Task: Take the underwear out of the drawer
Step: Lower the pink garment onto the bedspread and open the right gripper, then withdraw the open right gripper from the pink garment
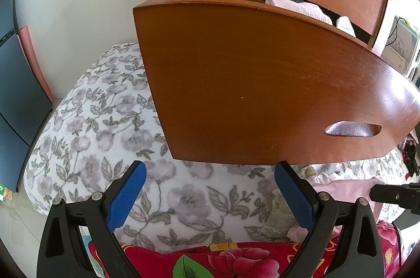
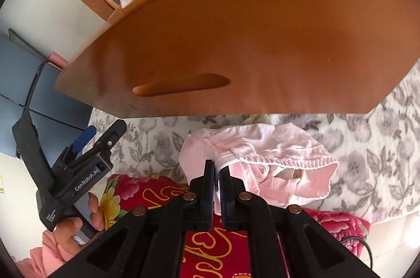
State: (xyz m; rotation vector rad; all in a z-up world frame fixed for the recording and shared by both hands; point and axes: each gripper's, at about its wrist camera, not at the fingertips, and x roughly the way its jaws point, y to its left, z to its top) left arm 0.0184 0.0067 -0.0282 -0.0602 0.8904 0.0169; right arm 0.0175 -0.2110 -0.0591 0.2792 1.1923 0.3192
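Right gripper pinched tight on edge of pink underwear, draped on floral bedding below open drawer, already out; left gripper spread wide, idle, holding nothing

Open drawer front overhanging the bedspread

The left wrist view looks forward and downward along its own blue-padded fingers, close to the wooden drawer front that fills the frame centre, with the floral bedspread at lower left. The right wrist view faces the same drawer front from close below, its fingers at bottom centre. Both views share the drawer front, the bedspread and the red quilt.
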